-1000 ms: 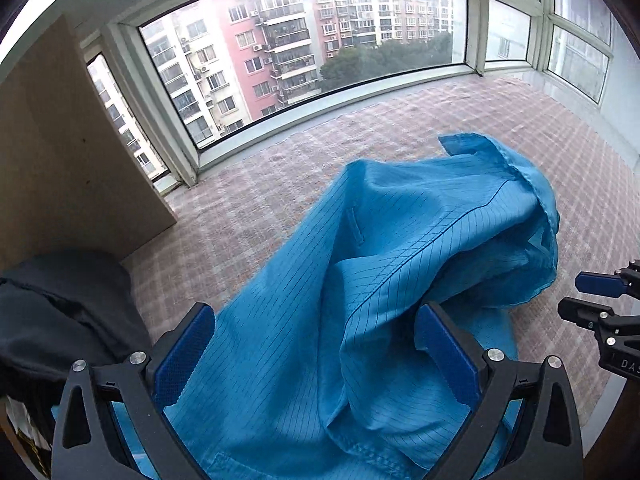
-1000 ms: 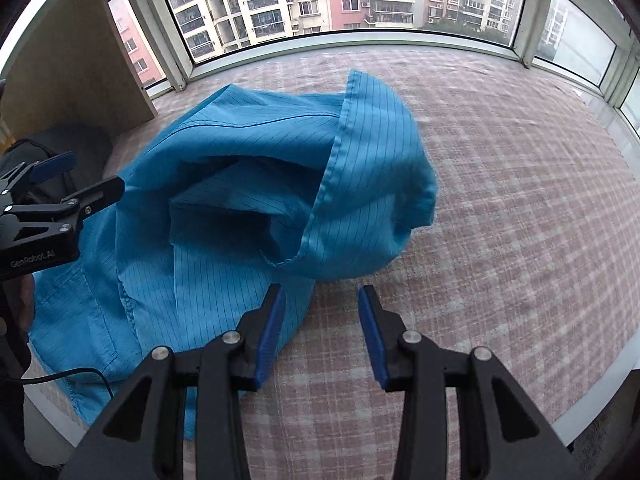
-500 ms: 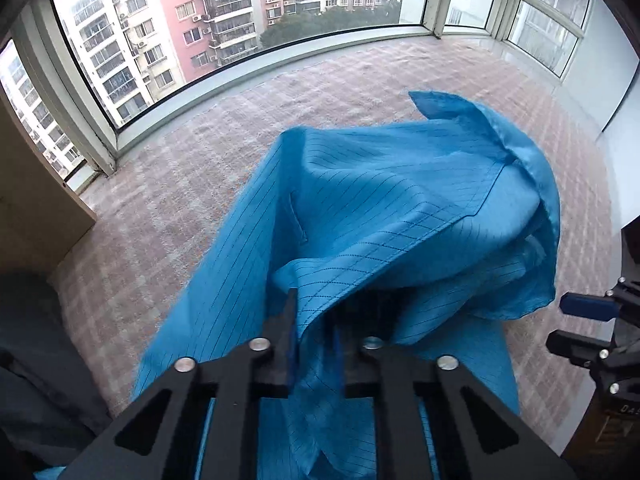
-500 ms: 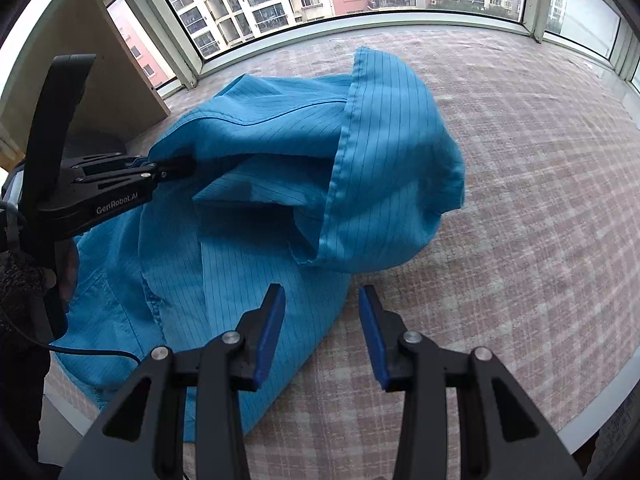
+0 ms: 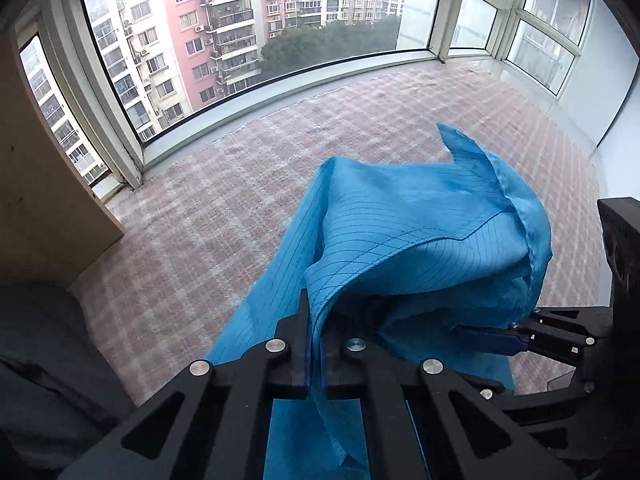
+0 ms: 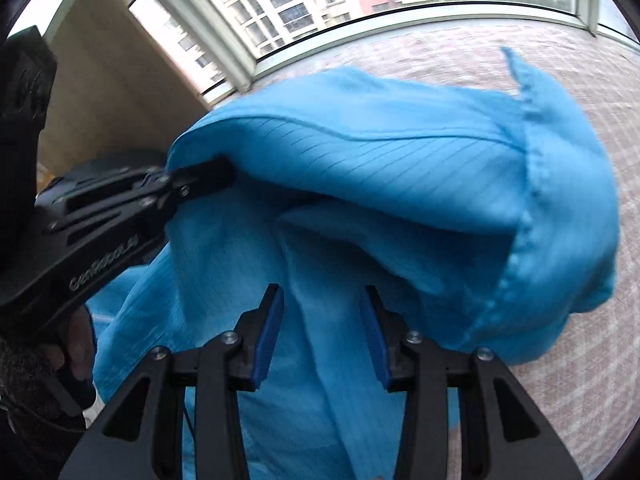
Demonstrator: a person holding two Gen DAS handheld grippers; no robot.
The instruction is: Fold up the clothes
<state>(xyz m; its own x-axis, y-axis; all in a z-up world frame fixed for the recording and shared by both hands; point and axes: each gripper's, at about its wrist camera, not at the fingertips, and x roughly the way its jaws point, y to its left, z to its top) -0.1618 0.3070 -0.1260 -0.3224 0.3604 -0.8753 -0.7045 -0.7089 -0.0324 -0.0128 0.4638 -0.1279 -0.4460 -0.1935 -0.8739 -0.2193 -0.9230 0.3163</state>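
Presently the left hand-held gripper point(image 5: 316, 344) is pinching a raised ridge of the blue garment point(image 5: 420, 240), its jaws pressed together on the cloth, and is holding that part up off the checked surface point(image 5: 224, 216). The rest of the garment is trailing down onto the surface and toward the near edge, with a loose hemmed flap point(image 6: 560, 184) bulging to the right. The right hand-held gripper point(image 6: 322, 328) is standing spread, its blue pads point(image 6: 268, 332) on either side of a hanging fold but not closing on it.

Risks, as judged from this moment:
- The left grip is taking a narrow ridge only. Thin, slick-looking fabric is liable to slide out if the lift is sharp.
- The pinch may be holding more than one layer; whether it is cannot be told. Layers caught together would be dragging the fold crooked.
- The right hand-held gripper, if it closes where it is now, may be catching an inner fold rather than an edge, which would be bunching the cloth.
- Much of the garment is lying near the surface's edge; a pull that way could be tipping it over the side.
- The right view is blurred, so seam positions are uncertain.
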